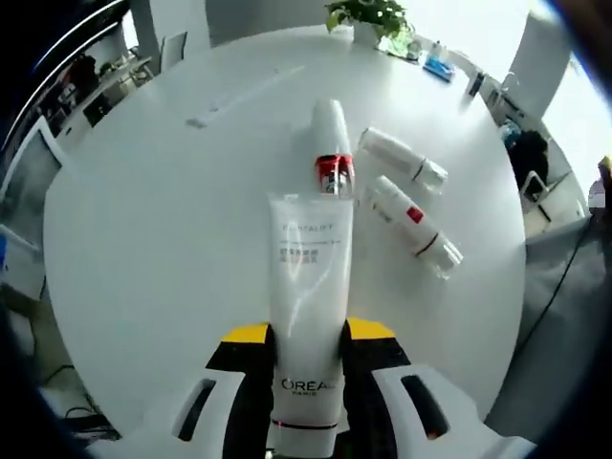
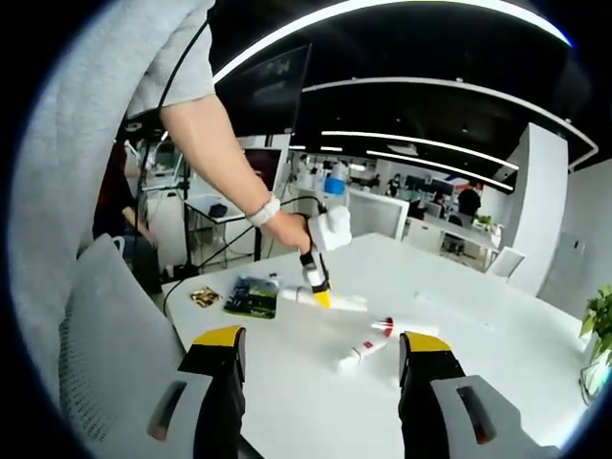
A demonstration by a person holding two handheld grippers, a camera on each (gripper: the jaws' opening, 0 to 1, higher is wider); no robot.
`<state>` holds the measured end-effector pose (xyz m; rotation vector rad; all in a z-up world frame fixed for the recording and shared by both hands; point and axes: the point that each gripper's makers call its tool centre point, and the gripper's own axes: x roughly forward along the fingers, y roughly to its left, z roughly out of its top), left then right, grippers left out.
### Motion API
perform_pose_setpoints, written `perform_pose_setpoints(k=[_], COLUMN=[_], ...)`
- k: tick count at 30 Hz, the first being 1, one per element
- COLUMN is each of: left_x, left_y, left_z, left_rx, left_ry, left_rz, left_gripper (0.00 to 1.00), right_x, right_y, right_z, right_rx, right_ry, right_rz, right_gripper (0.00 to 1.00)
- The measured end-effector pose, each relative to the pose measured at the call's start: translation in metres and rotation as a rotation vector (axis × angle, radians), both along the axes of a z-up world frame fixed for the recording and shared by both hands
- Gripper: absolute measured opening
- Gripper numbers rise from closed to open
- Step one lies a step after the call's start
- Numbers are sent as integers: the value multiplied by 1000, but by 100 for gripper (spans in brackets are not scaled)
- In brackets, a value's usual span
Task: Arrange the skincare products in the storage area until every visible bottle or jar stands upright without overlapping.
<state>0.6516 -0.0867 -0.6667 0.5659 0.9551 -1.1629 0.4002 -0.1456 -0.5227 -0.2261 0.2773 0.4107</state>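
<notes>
My left gripper (image 1: pixel 308 337) is shut on the lower end of a white L'Oreal tube (image 1: pixel 308 277), which points away over the round white table (image 1: pixel 143 220). Beyond the tube's tip lies a white bottle with a red band (image 1: pixel 330 143). To its right two more white bottles with red marks (image 1: pixel 402 158) (image 1: pixel 416 228) lie on their sides, apart from each other. In the right gripper view a person's hand holds the left gripper (image 2: pixel 317 277) with the tube (image 2: pixel 339 303) low over the table, near two lying bottles (image 2: pixel 359 356) (image 2: pixel 409 329). My right gripper (image 2: pixel 325 368) is open, holding nothing.
A potted plant (image 1: pixel 368 14) and small items stand at the table's far edge. A dark packet (image 2: pixel 251 296) and a small wrapper (image 2: pixel 203 296) lie near the table's left edge. A grey chair (image 2: pixel 105 344) stands close. The table's left half (image 1: pixel 172 191) is bare.
</notes>
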Motion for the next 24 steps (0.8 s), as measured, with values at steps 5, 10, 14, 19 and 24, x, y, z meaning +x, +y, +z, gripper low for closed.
perform_pose_setpoints(k=[5, 10, 14, 19, 24], left_x=[-4, -17, -28, -46, -65], left_y=[-7, -10, -8, 3, 25], left_z=[31, 73, 102, 138, 172], left_rx=[-105, -222, -303, -378, -481], left_ry=[-17, -54, -67, -111, -133], left_rz=[42, 71, 96, 119, 212], left_gripper=[24, 24, 24, 24, 24], right_x=[0, 0, -1, -2, -4], right_y=[2, 3, 3, 6, 14], right_z=[1, 2, 4, 3, 1], right_rx=[-1, -18, -23, -33, -44], right_ry=[-6, -18, -29, -27, -23], right_rz=[9, 13, 18, 35, 70], right_gripper=[64, 69, 70, 70, 71])
